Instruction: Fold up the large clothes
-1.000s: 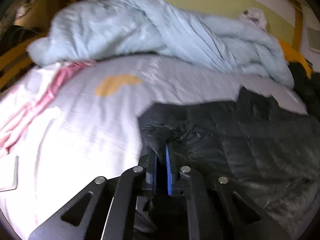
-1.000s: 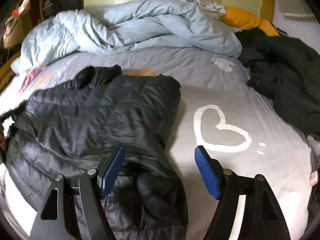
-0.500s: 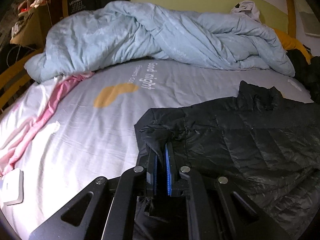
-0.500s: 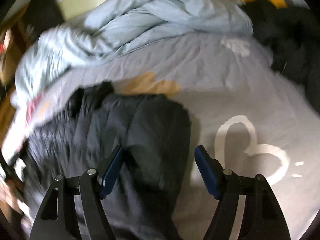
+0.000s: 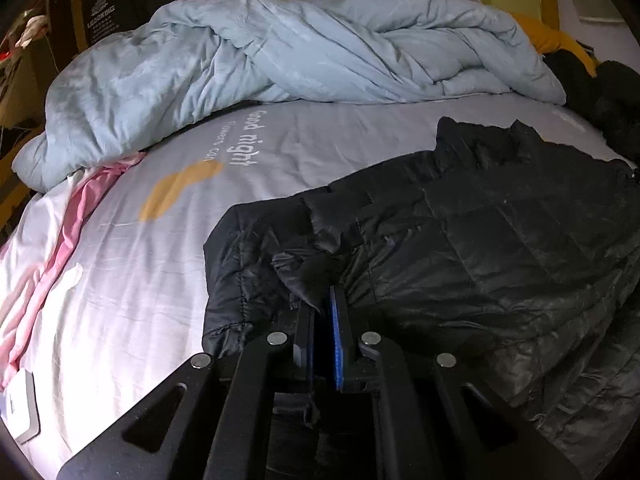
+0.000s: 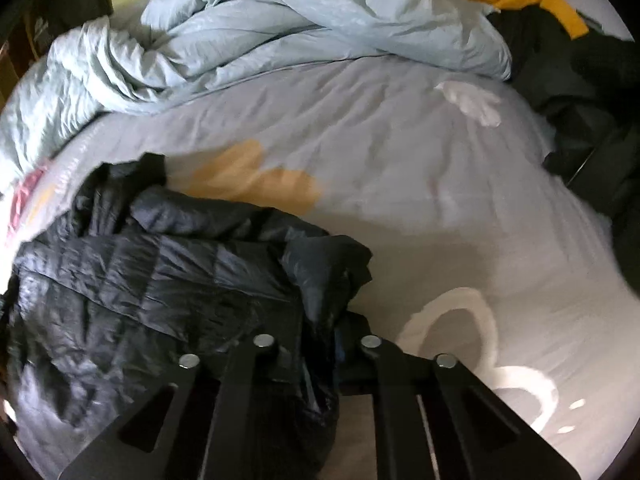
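- Bed [image 5: 132,296]: grey sheet w/ "Good night" print, orange patches & a white heart outline on the right side; it carries everything here. Pale blue duvet [image 5: 304,48] bunched along the far edge, as 1 s ago.
- Black puffer jacket [image 5: 500,240]: the task's garment, lies spread on the sheet, collar toward the duvet, body running to the near edge. In the right wrist view its near-right corner now stands up in a ridge, off the sheet.
- Right hand-held gripper [image 6: 320,344]: the big change. 1 s and 0.5 s ago its blue pads were wide apart w/ nothing between; now the jaws are drawn together & a wad of jacket fabric is pinched between them. View is motion-blurred, so how firm the hold is can't be told.
- Left hand-held gripper [image 5: 322,320]: jaws nearly together on a bunched fold at the jacket's left edge, same hold as in both earlier frames; camera sits a bit higher/farther back vs 1 s ago.
- Meaning: both sides of the jacket are now held, so prob. the set-up for a fold is done & the lift or fold-over itself is next. Fold not made yet; jacket looks 1 layer across most of its body.
- Containers: none in view. Only a small white flat device [image 5: 22,412] at the bed's near-left edge; pink cloth [image 5: 76,216] beside it.
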